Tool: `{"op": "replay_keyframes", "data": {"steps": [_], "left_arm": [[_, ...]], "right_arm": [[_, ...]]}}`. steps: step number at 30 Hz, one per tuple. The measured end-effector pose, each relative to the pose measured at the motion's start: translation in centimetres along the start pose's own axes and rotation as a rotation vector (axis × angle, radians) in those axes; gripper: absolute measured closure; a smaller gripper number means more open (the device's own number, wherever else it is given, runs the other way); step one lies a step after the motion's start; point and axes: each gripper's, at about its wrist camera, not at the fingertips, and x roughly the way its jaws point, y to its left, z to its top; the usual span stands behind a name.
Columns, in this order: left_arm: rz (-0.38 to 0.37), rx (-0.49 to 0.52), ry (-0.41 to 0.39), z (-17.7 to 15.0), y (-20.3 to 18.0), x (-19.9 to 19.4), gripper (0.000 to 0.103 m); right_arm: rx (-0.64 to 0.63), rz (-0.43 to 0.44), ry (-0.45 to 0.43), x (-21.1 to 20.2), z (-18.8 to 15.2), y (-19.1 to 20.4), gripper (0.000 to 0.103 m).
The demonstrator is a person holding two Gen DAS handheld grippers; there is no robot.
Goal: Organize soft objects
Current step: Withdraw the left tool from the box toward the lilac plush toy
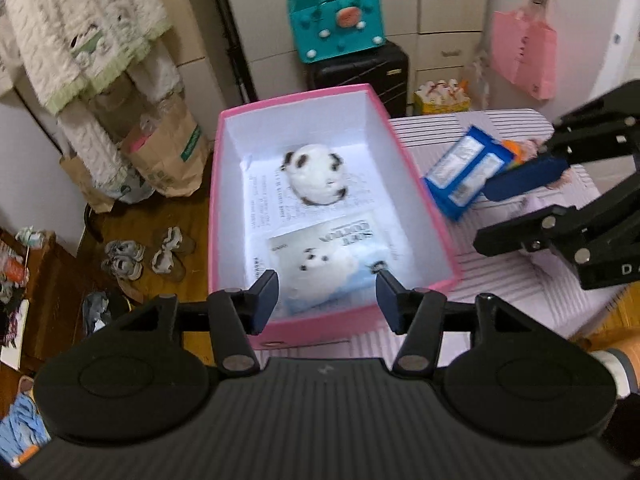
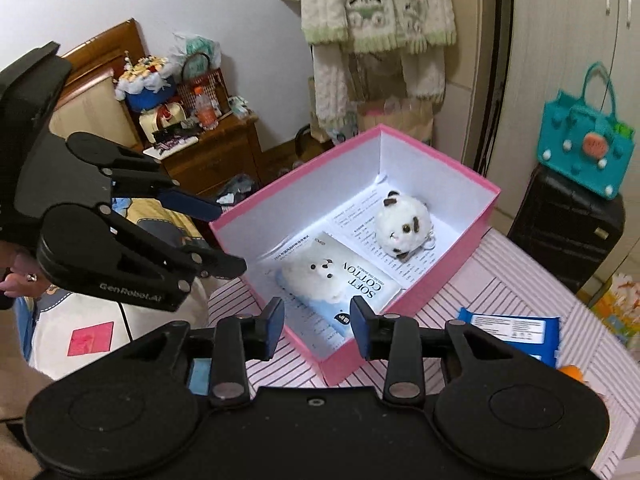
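Note:
A pink box [image 1: 320,326] [image 2: 440,276] with a white inside stands on a striped table [image 1: 504,280] [image 2: 484,272]. A white plush with dark patches [image 1: 316,178] [image 2: 402,228] lies in it at the far end. A soft cotton pack [image 1: 332,268] [image 2: 332,280] lies in it at the near end. My left gripper [image 1: 328,300] [image 2: 220,236] hovers open over the pack, empty. My right gripper [image 2: 318,328] [image 1: 516,208] is open above the box's near corner, also empty. A blue wipes pack [image 1: 464,172] [image 2: 512,332] lies on the table right of the box.
An orange item [image 2: 572,372] sits by the wipes pack. A teal bag [image 1: 336,24] rests on a black suitcase [image 1: 360,68] behind the table. Paper bags [image 1: 168,152] and shoes [image 1: 144,256] are on the floor at left, beside a wooden nightstand [image 2: 212,152].

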Motion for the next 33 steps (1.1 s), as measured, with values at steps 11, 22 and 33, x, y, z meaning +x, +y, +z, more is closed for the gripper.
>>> {"op": "replay_keyframes", "data": {"steps": [11, 22, 33], "left_arm": [[-0.052, 0.142, -0.070, -1.4, -6.5, -3.6, 0.042], [-0.203, 0.173, -0.105, 0.4, -11.1, -1.8, 0.038], [-0.361, 0.103, -0.125, 0.9, -13.6, 5.2, 0.038]], "right_arm": [[-0.058, -0.086, -0.058, -6.3, -5.5, 1.0, 0.055], [-0.032, -0.156, -0.083, -8.3, -12.3, -1.3, 0.052], [0.160, -0.180, -0.105, -7.3, -19.5, -6.7, 0.044]]}}
